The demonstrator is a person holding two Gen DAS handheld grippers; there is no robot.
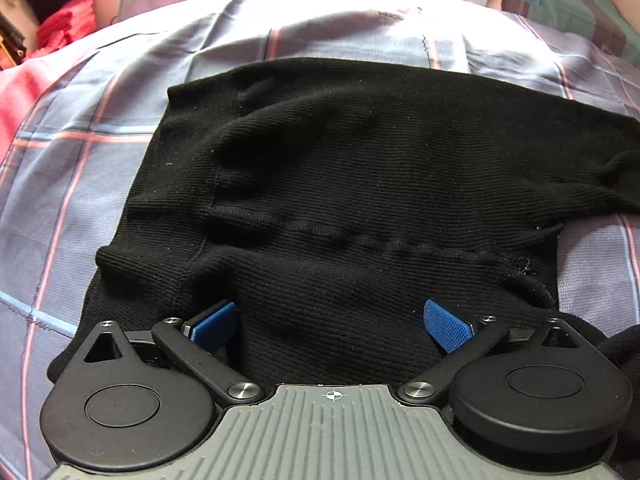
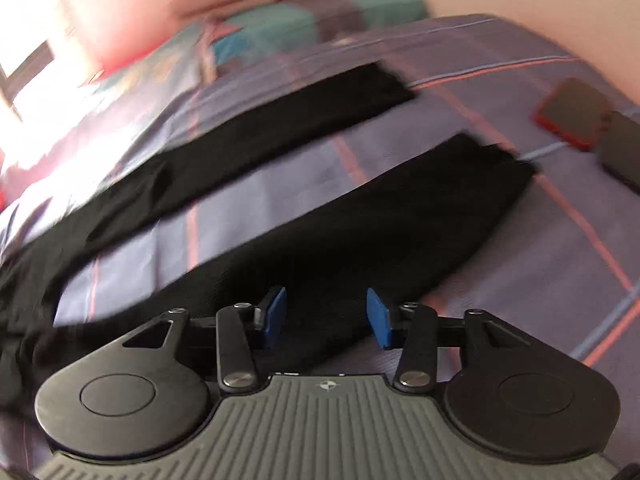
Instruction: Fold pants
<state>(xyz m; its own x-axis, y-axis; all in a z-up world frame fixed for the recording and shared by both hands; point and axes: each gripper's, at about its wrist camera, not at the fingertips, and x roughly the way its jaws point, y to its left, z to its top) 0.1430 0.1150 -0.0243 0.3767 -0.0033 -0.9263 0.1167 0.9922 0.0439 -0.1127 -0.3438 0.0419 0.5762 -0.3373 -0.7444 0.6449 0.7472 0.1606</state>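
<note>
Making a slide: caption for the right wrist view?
Open right gripper over one leg of black pants spread on a plaid bedsheet.

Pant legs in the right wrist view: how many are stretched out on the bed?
2. The far pant leg runs diagonally across the plaid bedsheet; the near pant leg lies parallel, starting between the right claw fingers.

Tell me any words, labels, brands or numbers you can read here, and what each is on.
No readable text in either view.
Crosshair mark, a circle with a cross and no letters, on the grey body of the left gripper.
The same mark on the right gripper.
Pants: no label showing.
Red-edged object on the bedsheet: too blurred to read.
</note>
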